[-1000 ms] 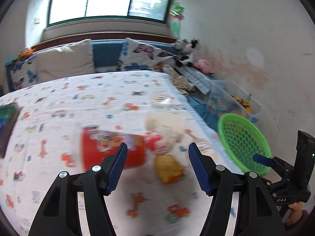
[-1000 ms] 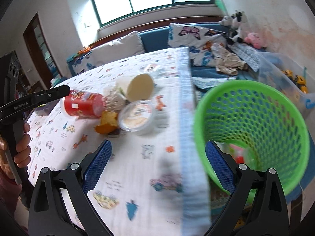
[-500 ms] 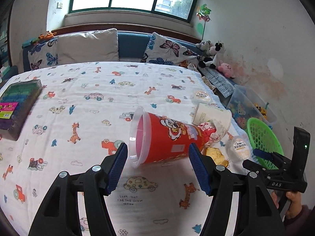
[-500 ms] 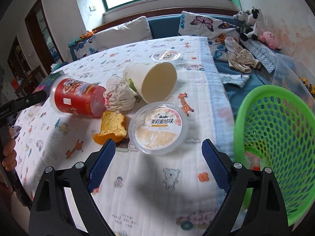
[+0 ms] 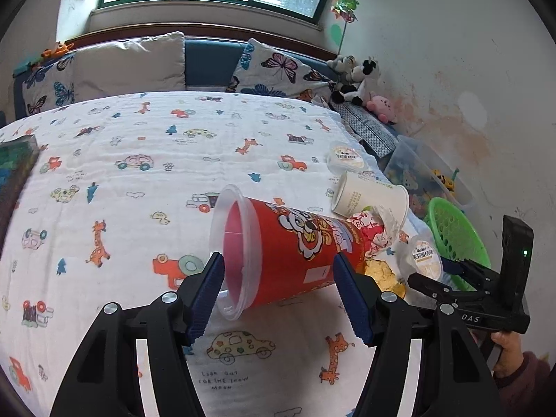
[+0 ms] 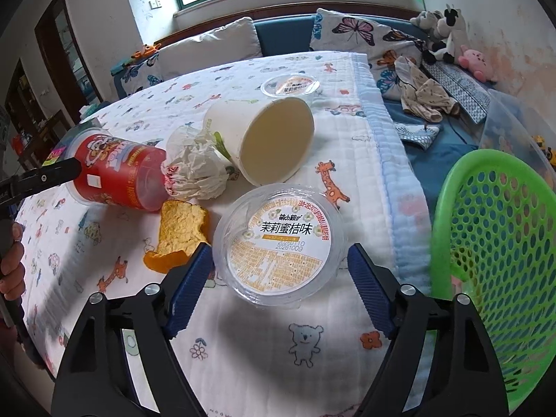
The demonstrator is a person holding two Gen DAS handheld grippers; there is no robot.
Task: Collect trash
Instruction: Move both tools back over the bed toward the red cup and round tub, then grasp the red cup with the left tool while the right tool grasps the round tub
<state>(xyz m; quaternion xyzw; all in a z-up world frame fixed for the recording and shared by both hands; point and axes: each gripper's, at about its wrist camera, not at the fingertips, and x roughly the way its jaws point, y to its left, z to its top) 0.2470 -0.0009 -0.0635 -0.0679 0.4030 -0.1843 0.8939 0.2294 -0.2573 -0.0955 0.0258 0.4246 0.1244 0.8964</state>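
Note:
A red printed cup point(image 5: 302, 243) lies on its side on the cartoon-print blanket point(image 5: 139, 180). My left gripper point(image 5: 279, 272) is open, one finger on each side of the cup near its rim. Beside it lie a crumpled wrapper point(image 6: 196, 165), a white paper cup point(image 6: 264, 135) and an orange-yellow peel point(image 6: 180, 232). A clear lidded tub point(image 6: 278, 232) sits between the fingers of my right gripper point(image 6: 279, 260). Its jaws are closing, and the pads are still apart from the tub. The green mesh basket point(image 6: 493, 243) stands off the bed's right edge.
A second clear tub point(image 6: 290, 85) lies farther back. Butterfly pillows point(image 5: 274, 69) and plush toys point(image 5: 354, 76) line the far side. A clear bin of toys point(image 5: 427, 177) stands by the wall. A dark box point(image 5: 14, 166) rests at the bed's left edge. Clothes point(image 6: 424, 97) lie on a blue surface.
Both grippers have moved forward and down over the bed. The red cup now lies between the left fingers. The tub lies between the right fingers, which have narrowed.

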